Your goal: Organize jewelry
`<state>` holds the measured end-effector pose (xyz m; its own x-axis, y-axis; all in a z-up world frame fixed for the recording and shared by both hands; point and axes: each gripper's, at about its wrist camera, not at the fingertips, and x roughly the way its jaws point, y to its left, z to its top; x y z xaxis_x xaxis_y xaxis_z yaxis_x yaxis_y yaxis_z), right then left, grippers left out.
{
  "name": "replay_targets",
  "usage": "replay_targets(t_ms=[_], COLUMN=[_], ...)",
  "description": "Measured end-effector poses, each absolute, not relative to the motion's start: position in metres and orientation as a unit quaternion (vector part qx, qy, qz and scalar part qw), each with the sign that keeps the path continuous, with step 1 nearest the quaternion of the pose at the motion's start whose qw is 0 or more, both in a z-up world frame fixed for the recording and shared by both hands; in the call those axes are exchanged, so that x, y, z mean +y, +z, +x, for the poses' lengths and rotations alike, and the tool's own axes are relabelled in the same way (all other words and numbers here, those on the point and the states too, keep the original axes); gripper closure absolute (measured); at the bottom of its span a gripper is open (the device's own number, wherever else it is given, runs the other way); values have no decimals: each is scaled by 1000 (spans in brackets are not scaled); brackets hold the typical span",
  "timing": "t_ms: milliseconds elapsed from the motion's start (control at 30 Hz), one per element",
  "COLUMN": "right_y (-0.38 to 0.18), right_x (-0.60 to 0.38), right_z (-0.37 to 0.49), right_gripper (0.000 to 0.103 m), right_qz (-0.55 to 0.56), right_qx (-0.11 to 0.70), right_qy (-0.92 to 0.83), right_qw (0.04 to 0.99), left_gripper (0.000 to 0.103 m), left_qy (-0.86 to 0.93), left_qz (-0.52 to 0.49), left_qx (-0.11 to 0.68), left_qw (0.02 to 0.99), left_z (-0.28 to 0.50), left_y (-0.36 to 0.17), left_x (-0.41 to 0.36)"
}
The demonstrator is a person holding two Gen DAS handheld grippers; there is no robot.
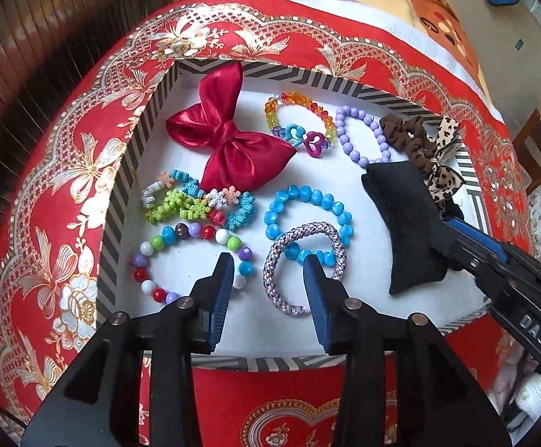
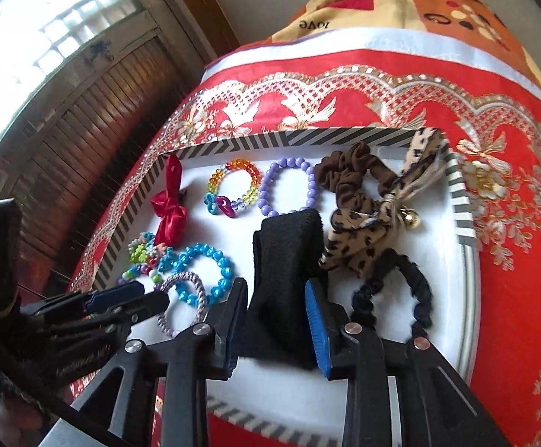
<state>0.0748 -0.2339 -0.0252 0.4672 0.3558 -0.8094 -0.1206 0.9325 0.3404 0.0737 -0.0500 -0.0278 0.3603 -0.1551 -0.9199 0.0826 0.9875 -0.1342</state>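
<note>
While L claw [image 1: 266, 260] hangs spread, R claw [image 2: 277, 290] seemingly grips black cushion [image 2: 285, 260].

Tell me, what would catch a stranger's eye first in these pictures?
Probably the shiny red satin bow, lying at the far left of the white tray with the striped rim, with colourful bead bracelets spread around it. Next, the black velvet cushion on the tray's right side, standing between the fingers of the right gripper. The whole tray sits on a red cloth with gold flowers.
</note>
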Motion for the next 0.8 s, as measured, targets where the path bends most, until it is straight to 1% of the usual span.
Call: replay_targets(t_ms=[100,167,300,500,567,800], right_y=[-14,-8,2,11,13,24], right_x=[-237,-237,-237,-235,-232,-222], right_z=[62,54,38,18,12,-3], right_gripper=[72,68,66,64,61,60], right_qz=[117,114,105,93,89,90], right_qx=[486,481,469,457,454,439], right_qy=[134,126,107,81,74,54], right_qw=[856,860,870,881,884,892], left_gripper=[65,65,65,65,65,65], left_qy=[-70,-70,-74,-80,-80,-81], left_qz=[-27,-24,-21,-9,-2,17], left_qx=[556,550,543,530,527,509], left_qw=[828,832,837,844,846,857], left_z=[69,65,56,40,36,20], left_y=[-23,-19,-11,1,4,17], left_x=[-49,-49,-47,-47,-47,-46])
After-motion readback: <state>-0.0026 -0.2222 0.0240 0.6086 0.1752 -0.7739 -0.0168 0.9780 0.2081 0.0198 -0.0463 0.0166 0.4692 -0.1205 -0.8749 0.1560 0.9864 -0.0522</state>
